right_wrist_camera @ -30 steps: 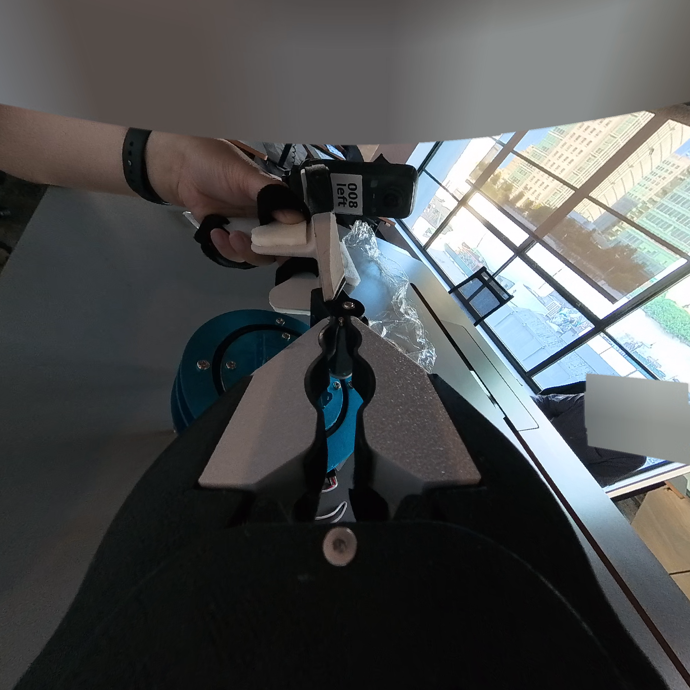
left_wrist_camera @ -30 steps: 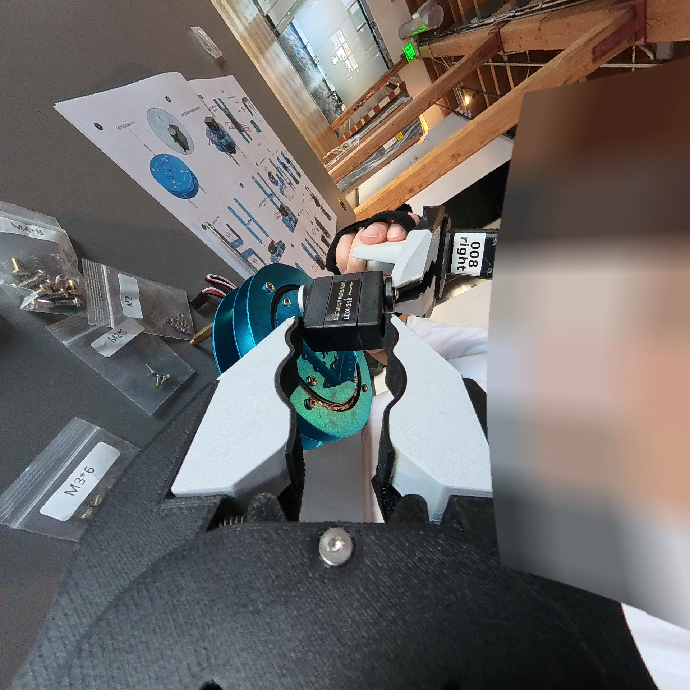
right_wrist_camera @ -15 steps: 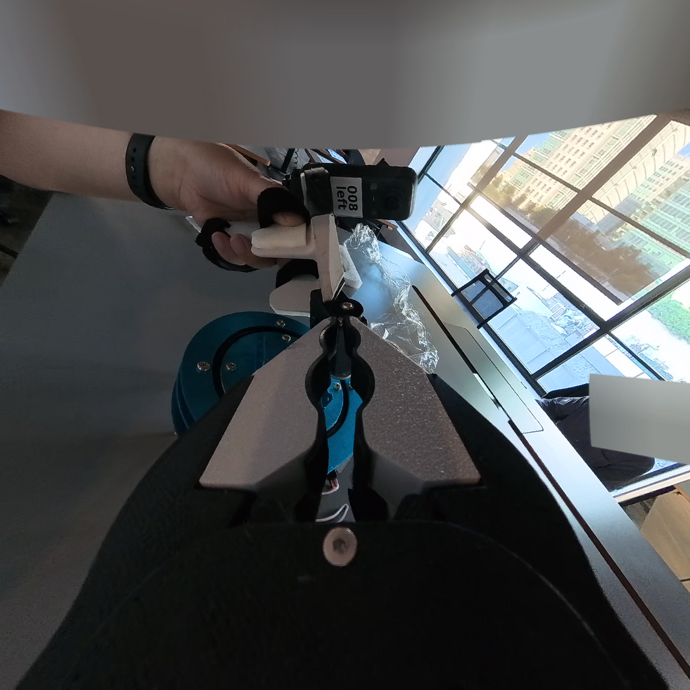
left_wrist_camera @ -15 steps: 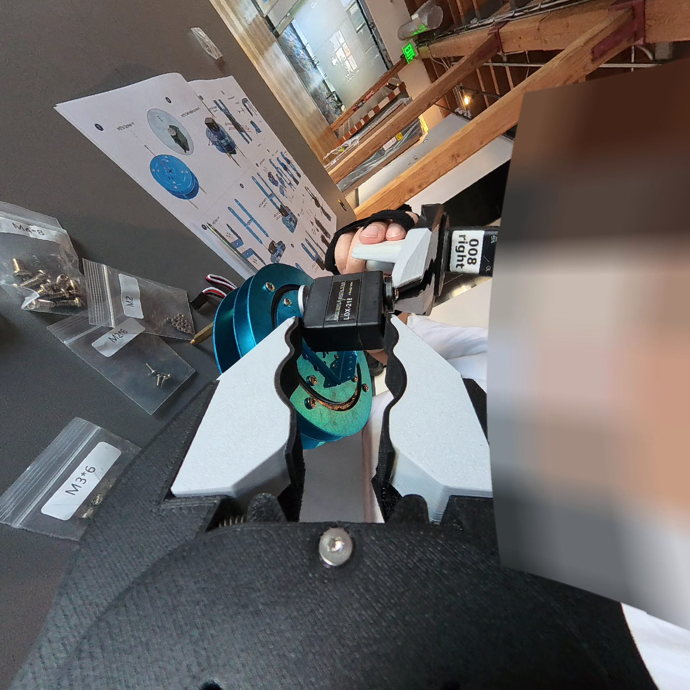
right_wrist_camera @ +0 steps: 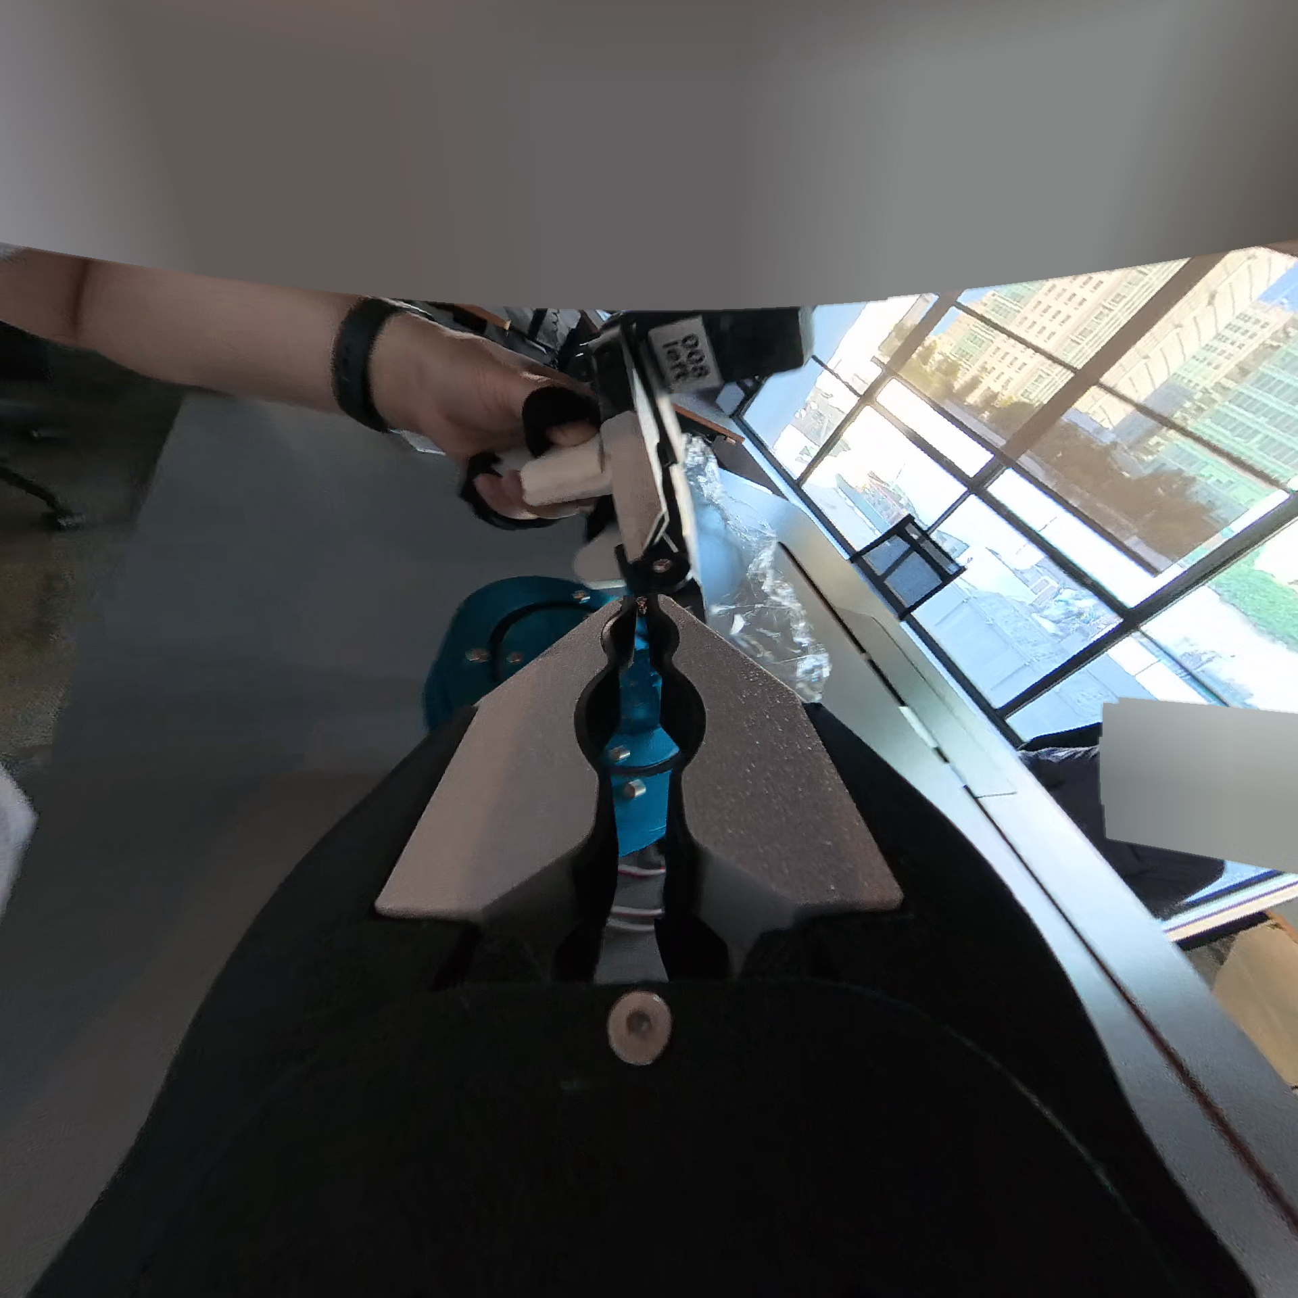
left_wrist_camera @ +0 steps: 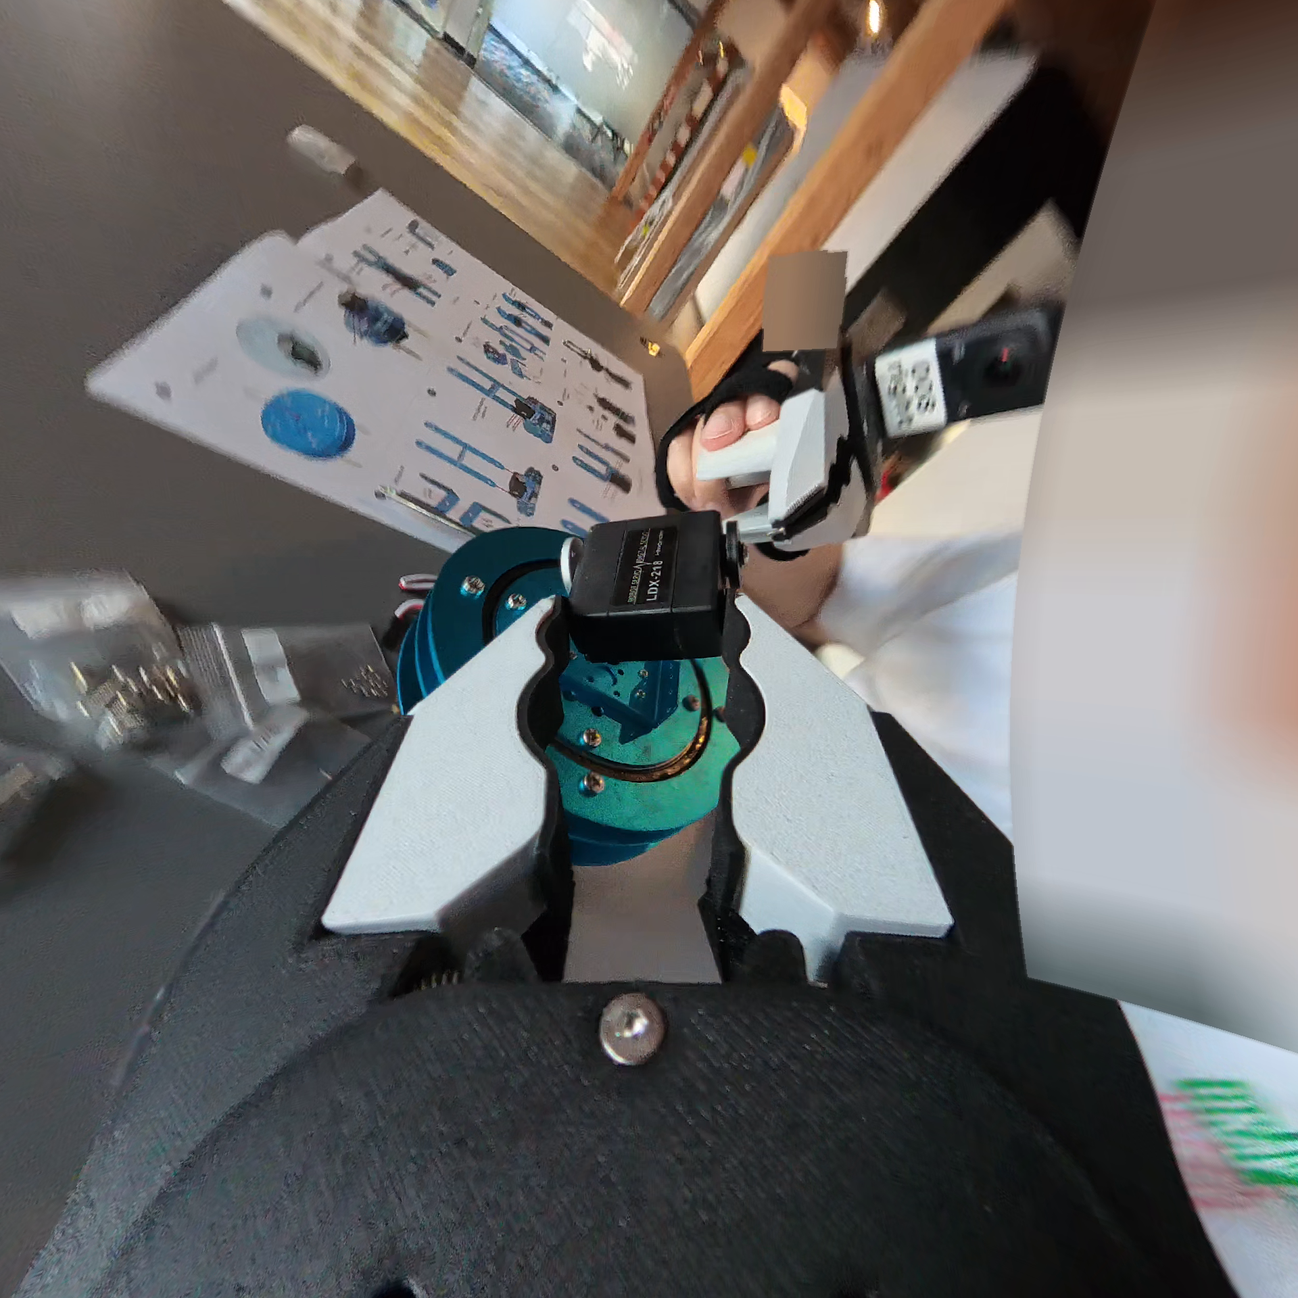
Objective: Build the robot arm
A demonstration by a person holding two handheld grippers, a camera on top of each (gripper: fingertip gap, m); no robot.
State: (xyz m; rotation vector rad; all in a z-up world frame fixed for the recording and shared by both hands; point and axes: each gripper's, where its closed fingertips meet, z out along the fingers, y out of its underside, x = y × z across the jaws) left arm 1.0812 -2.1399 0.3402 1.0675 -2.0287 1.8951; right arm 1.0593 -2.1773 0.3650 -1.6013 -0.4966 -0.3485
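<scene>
My left gripper (left_wrist_camera: 646,618) is shut on a black servo (left_wrist_camera: 650,583), holding it by its sides above a blue round base (left_wrist_camera: 632,772) with screws and a dark ring. My right gripper (right_wrist_camera: 643,605) is shut, its tips against the servo's end. A tiny brownish speck sits between the tips; I cannot tell what it is. In the left wrist view the right gripper (left_wrist_camera: 737,537) meets the servo's right end. In the right wrist view the left gripper (right_wrist_camera: 653,572), held by a hand, hangs tilted over the blue base (right_wrist_camera: 506,632). A blue bracket (right_wrist_camera: 639,716) shows between my right fingers.
Printed assembly sheets (left_wrist_camera: 365,365) lie on the dark table behind the base. Small plastic bags of screws (left_wrist_camera: 140,674) lie to the left, blurred. Crumpled clear wrap (right_wrist_camera: 758,597) lies near the table's window-side edge. A forearm with a black wristband (right_wrist_camera: 358,365) reaches in from the left. My hands' fingertips stand some 6 cm from each other.
Both views have shifted and blurred. The right gripper has tilted upward at the servo's end and its tips have drawn closer together. The left gripper still holds the servo.
</scene>
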